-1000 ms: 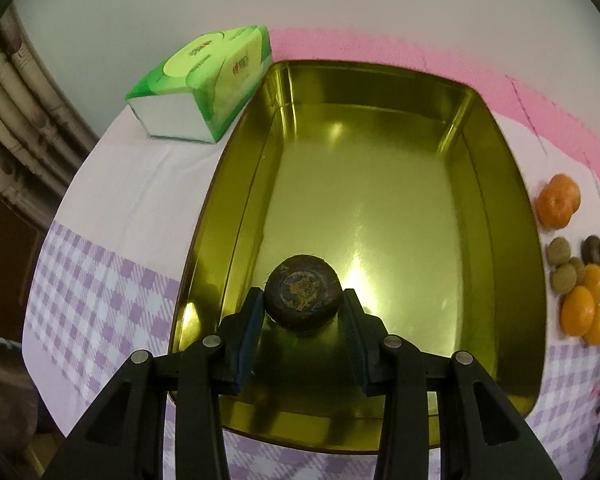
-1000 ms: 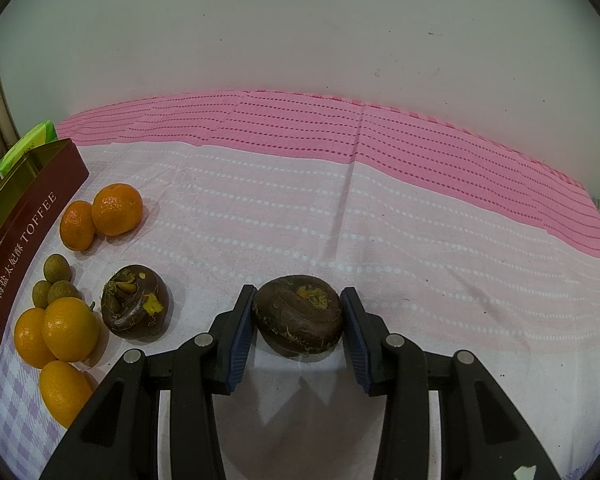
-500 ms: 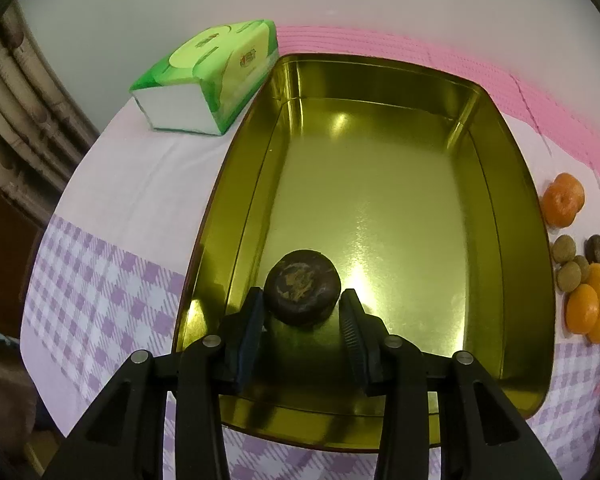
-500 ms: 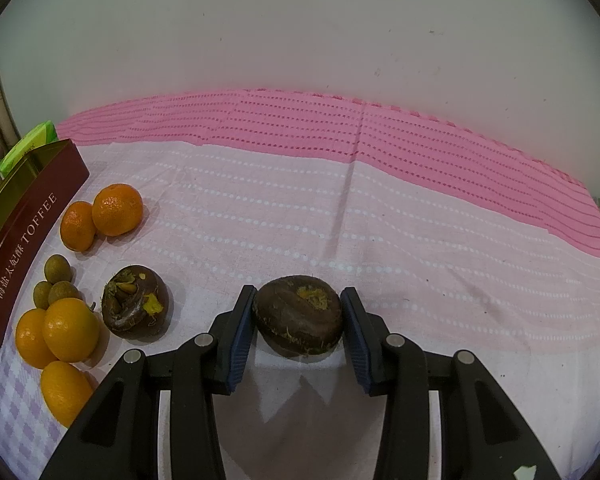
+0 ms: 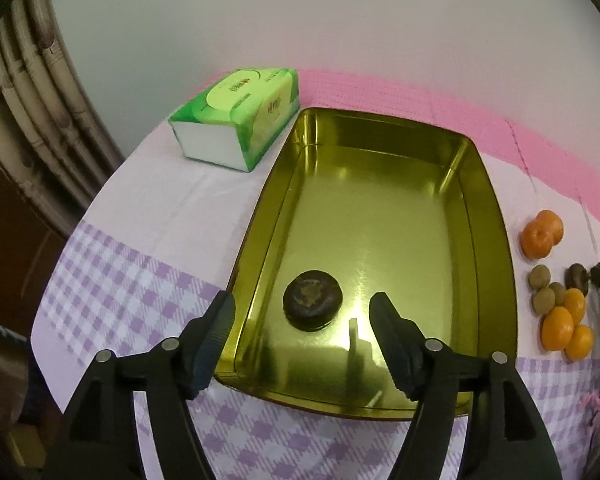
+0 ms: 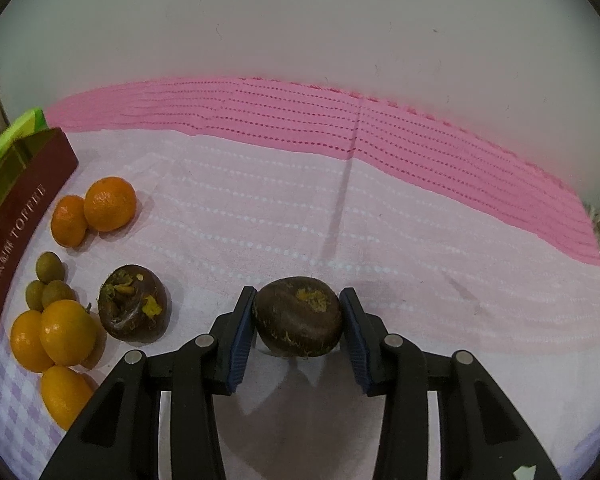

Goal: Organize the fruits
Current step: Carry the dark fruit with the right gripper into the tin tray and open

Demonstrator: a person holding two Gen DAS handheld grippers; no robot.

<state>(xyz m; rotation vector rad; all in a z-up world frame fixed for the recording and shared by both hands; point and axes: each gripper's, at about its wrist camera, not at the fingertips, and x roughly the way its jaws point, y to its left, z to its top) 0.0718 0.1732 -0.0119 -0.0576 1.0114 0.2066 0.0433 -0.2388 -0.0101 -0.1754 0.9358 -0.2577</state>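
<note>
Change: your left gripper [image 5: 302, 312] has just been opening; a second ago its pads pinched the dark round fruit [image 5: 312, 305], and now they stand clear of it on both sides, with the gripper drawn a little up and back from the tin.
Tissue pack: the green and white pack [image 5: 236, 118] lies on the cloth at the far left, just beside the tin's far left corner.
Gold tin: the open tin [image 5: 396, 184] sits on the pink and lilac-check tablecloth [image 5: 148, 216]; the released fruit rests on its floor near the front left, apart from the walls.
Loose fruit: right of the tin you have two mandarins [image 6: 96, 210], then small brown-green longans [image 6: 48, 280], more orange citrus [image 6: 50, 338] and a split dark mangosteen [image 6: 133, 308].
Right gripper: your right gripper [image 6: 298, 322] is narrowed onto a second dark mangosteen [image 6: 298, 316], both blue pads pressed to its sides, just off the cloth or barely on it; you cannot tell which.
</note>
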